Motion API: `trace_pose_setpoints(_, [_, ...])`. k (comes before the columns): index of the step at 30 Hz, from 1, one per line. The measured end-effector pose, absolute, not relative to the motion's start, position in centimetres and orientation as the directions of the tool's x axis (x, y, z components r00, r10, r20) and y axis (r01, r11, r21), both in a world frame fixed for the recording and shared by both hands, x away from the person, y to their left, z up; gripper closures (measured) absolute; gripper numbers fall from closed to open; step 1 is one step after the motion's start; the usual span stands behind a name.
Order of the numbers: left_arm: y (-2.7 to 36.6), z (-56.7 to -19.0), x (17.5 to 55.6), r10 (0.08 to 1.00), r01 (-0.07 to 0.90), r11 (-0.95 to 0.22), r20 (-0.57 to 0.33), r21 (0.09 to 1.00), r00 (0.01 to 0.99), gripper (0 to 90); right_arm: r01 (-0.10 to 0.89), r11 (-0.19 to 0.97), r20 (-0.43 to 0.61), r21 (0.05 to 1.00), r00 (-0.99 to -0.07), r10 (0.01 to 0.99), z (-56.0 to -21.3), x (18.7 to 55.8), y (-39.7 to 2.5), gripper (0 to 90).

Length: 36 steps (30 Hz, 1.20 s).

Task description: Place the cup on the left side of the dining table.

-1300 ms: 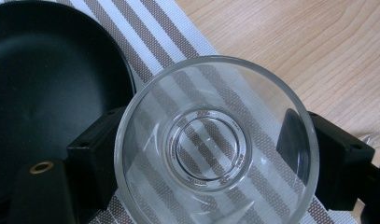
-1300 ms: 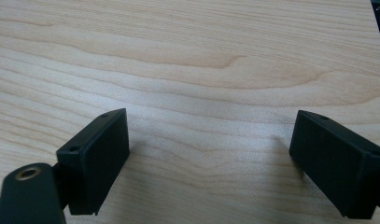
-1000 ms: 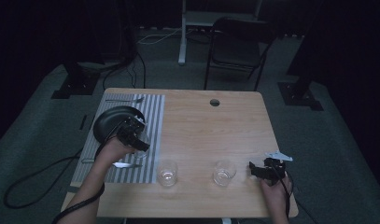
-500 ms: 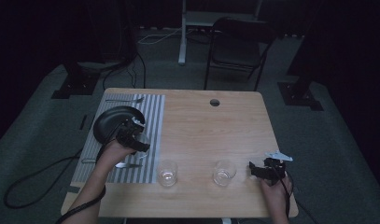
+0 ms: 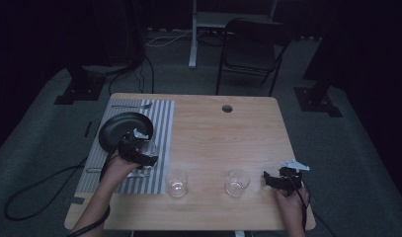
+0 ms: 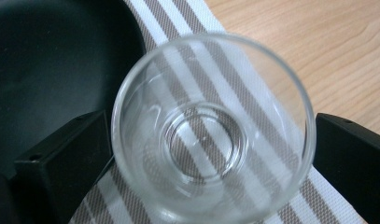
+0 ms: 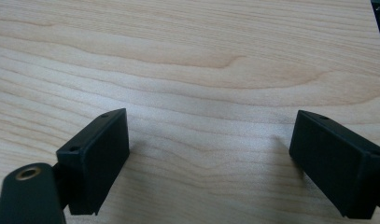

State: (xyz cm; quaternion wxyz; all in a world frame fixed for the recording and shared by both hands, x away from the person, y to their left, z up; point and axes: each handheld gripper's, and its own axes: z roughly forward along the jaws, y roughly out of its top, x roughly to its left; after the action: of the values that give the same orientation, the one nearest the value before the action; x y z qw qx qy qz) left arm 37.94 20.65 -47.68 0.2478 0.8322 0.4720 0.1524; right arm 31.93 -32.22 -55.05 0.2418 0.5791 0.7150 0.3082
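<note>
Clear glass cup (image 6: 211, 130) sits clamped in the left gripper (image 5: 139, 150) above the striped mat (image 6: 318, 196).

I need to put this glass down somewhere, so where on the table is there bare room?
The widest bare wood lies right of the striped mat, from the cable hole toward the two standing glasses. The mat is crowded: black plate, cutlery, and the left gripper around the glass. The right gripper sits open at the near right.

Black plate (image 5: 120, 128) just beside glass (image 6: 211, 130)
</note>
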Motion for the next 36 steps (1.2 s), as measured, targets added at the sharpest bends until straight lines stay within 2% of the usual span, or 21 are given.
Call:
trace_pose_setpoints(16, [22.9,-49.3,34.6,0.898,0.726,-0.362,0.009,0.584,0.44,0.1,0.678,0.141,0.01,0.721,-0.213,0.977,-55.1,31.9,-32.2,11.6])
trace_pose_setpoints(24, [24.6,-50.0,33.3,0.914,0.738,-0.304,-0.035,0.603,0.404,0.1,0.679,0.14,0.011,0.721,-0.213,0.977,-55.0,31.9,-32.2,11.7])
trace_pose_setpoints(29, [25.0,-50.8,32.2,0.919,0.738,-0.321,0.006,0.593,0.395,0.1,0.679,0.139,0.011,0.72,-0.212,0.977,-55.0,31.9,-32.2,11.7])
trace_pose_setpoints(36, [26.3,-51.5,30.7,0.943,0.728,-0.248,-0.012,0.64,0.332,0.1,0.68,0.138,0.012,0.721,-0.211,0.977,-55.0,31.9,-32.2,11.7])
